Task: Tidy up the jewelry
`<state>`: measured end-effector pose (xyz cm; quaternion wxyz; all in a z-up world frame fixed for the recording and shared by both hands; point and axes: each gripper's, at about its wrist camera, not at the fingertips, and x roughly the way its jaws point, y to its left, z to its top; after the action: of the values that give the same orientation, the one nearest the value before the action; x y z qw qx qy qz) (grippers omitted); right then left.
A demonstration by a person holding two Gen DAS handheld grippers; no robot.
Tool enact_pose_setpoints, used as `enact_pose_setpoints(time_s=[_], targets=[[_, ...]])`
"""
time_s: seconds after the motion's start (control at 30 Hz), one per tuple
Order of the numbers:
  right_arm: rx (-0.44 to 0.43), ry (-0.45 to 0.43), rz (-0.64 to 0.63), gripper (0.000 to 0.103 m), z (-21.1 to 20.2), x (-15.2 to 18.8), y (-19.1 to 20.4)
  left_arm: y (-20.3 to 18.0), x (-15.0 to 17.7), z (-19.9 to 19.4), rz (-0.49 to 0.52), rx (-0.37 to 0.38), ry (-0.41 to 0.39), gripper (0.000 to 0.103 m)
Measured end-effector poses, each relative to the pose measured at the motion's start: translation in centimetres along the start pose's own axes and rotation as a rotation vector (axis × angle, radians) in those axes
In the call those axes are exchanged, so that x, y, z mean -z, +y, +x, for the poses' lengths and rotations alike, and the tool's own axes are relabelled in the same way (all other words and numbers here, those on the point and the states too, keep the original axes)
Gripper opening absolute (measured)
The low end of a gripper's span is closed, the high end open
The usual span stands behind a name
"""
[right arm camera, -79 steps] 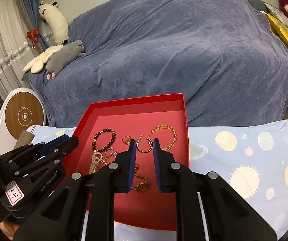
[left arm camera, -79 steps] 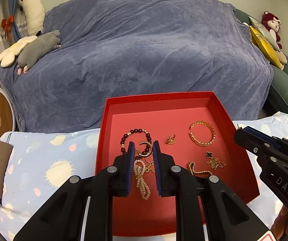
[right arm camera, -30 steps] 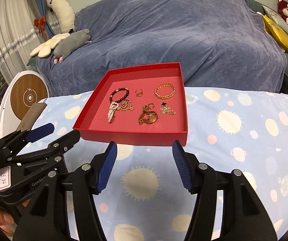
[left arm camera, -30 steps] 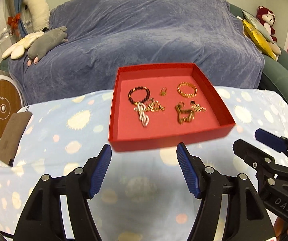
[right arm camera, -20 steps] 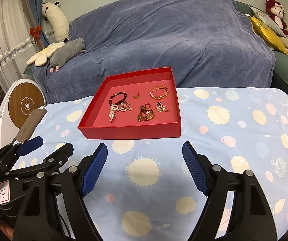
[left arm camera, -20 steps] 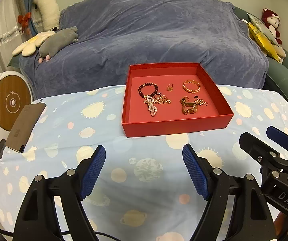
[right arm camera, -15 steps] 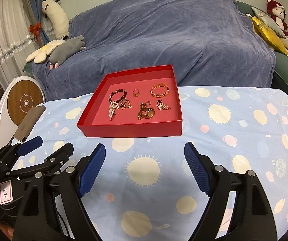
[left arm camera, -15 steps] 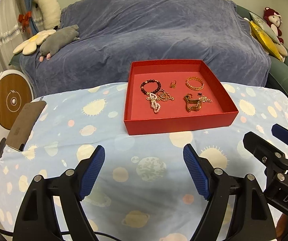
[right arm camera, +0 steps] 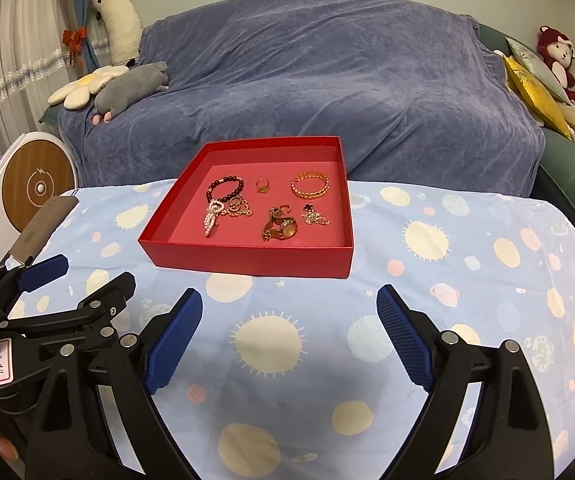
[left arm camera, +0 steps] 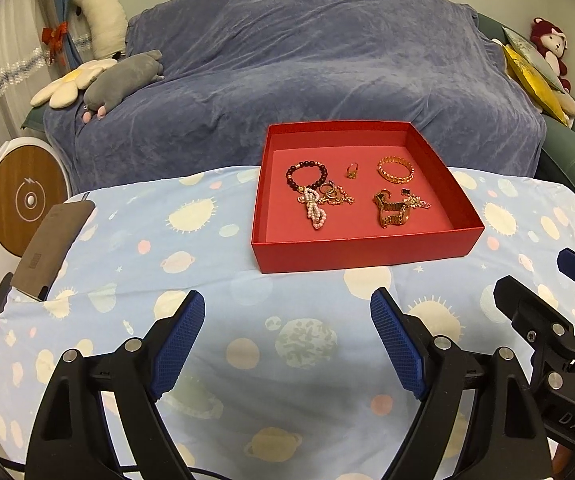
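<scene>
A shallow red box (left arm camera: 363, 256) sits on the planet-print cloth. Inside lie a dark bead bracelet (left arm camera: 305, 174), a pearl strand (left arm camera: 315, 210), a small ring (left arm camera: 352, 170), a gold chain bracelet (left arm camera: 395, 170), a gold watch (left arm camera: 393, 210) and a clover necklace (left arm camera: 415, 200). My left gripper (left arm camera: 287, 300) hovers over the cloth short of the box's front wall, its jaws opening with nothing between them. My right gripper (right arm camera: 289, 294) hangs likewise before the red box (right arm camera: 247, 264), jaws opening and empty. Each gripper shows at the edge of the other's view.
Behind the table stands a sofa under a blue cover (left arm camera: 307, 80), with plush toys (left arm camera: 119, 80) at its left end and a yellow cushion (left arm camera: 531, 80) at its right. A round white and wood device (left arm camera: 27, 200) stands left of the table; a brown tag (left arm camera: 51, 248) lies on the table's left edge.
Both grippers have drawn back from over the box to the near part of the table. Their jaws, nearly shut at first, have spread wide.
</scene>
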<state>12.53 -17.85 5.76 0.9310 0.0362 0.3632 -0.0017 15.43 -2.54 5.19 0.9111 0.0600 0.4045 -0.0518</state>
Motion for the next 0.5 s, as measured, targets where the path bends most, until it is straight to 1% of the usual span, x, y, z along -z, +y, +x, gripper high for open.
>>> enact_pose_setpoints(time_s=[0.5], targets=[[0.012, -0.009, 0.002, 0.087, -0.18, -0.14, -0.22, -0.23, 0.05, -0.35, 0.002, -0.009, -0.007, 0.082]])
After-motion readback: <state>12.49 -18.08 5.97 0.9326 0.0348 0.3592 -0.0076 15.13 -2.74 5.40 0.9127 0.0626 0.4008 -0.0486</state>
